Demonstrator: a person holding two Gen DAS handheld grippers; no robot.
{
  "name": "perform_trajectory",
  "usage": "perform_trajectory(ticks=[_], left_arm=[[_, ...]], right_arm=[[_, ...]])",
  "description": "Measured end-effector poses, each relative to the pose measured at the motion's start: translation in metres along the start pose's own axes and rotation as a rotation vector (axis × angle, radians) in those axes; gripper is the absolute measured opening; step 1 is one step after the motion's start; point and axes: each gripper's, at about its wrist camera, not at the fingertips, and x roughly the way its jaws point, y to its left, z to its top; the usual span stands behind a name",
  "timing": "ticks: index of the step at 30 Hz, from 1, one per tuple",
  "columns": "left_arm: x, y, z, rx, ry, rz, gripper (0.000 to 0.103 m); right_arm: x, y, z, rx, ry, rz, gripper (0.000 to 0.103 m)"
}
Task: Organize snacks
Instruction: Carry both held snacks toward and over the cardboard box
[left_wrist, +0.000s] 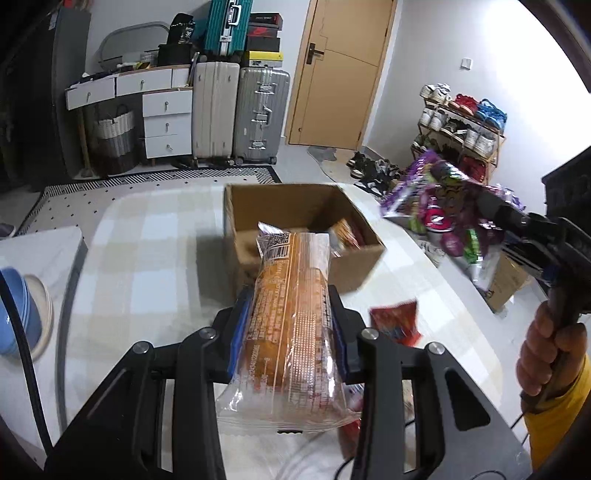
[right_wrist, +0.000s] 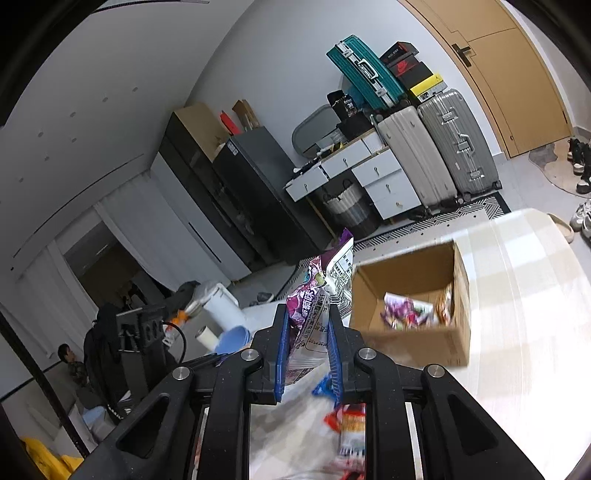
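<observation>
My left gripper (left_wrist: 290, 325) is shut on a clear-wrapped orange bread packet (left_wrist: 291, 317), held just in front of the open cardboard box (left_wrist: 354, 266) on the checked table. The box holds a few snack packets (left_wrist: 345, 232). My right gripper (right_wrist: 308, 343) is shut on a purple snack bag (right_wrist: 314, 295) and holds it raised, to the left of the box (right_wrist: 413, 339) in its view. The same purple bag (left_wrist: 439, 206) and the right gripper show to the right of the box in the left wrist view. A red snack packet (left_wrist: 397, 321) lies on the table.
Blue and white bowls (left_wrist: 26, 314) sit at the table's left edge. More blurred red and white packets (right_wrist: 351, 428) lie below the right gripper. Suitcases (left_wrist: 236, 118), a drawer unit (left_wrist: 166, 114), a door and a shoe rack (left_wrist: 461, 125) stand beyond the table.
</observation>
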Motion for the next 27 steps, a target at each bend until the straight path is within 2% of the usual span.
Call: perform_trajectory(ticks=[6, 9, 12, 19, 27], left_arm=[[0.043, 0.016, 0.05, -0.002, 0.011, 0.022, 0.034], [0.07, 0.017, 0.073, 0.026, 0.021, 0.06, 0.034], [0.104, 0.017, 0.091, 0.032, 0.057, 0.046, 0.034], [0.173, 0.016, 0.12, 0.031, 0.121, 0.02, 0.034], [0.238, 0.019, 0.133, 0.02, 0.18, 0.021, 0.034]], right_arm=[[0.032, -0.02, 0.03, 0.017, 0.008, -0.014, 0.019], [0.052, -0.032, 0.04, 0.033, 0.029, -0.019, 0.019], [0.072, -0.043, 0.048, 0.032, 0.048, -0.035, 0.019], [0.109, -0.07, 0.057, 0.017, 0.089, -0.076, 0.019], [0.134, -0.105, 0.053, 0.061, 0.124, -0.107, 0.019]])
